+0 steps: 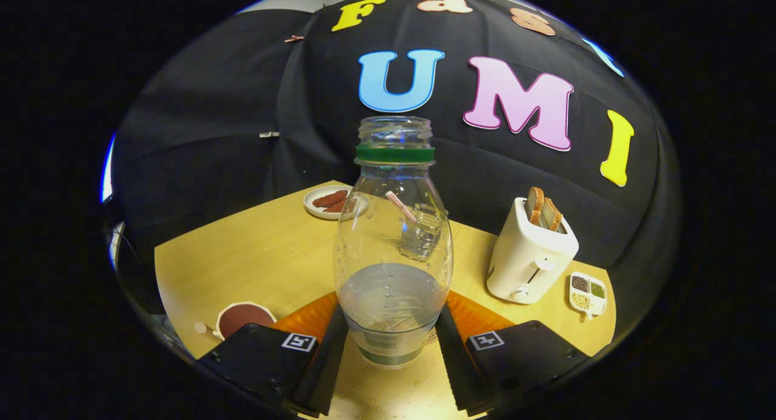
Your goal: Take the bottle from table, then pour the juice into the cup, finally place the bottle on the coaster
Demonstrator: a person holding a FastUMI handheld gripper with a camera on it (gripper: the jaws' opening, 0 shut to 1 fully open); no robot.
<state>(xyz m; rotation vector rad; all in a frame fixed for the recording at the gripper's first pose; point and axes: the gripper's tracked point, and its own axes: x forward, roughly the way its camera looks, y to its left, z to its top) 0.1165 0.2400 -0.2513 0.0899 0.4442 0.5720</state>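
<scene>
A clear plastic bottle (393,244) with a green neck ring and no cap stands upright between my fingers, with a little clear liquid in its lower part. My gripper (391,316) is shut on the bottle's base, and both black fingers (326,359) press on its sides. Beyond the bottle, seen through its wall, a small glass cup (421,235) holds a pink striped straw (400,206). A round brown coaster (242,318) with a white rim lies on the table just left of my left finger.
The wooden table (254,256) ends at the black cloth wall. A white toaster (530,259) with bread slices stands to the right, with a small divided dish (588,294) beside it. A white plate (329,202) with brown slices sits at the back.
</scene>
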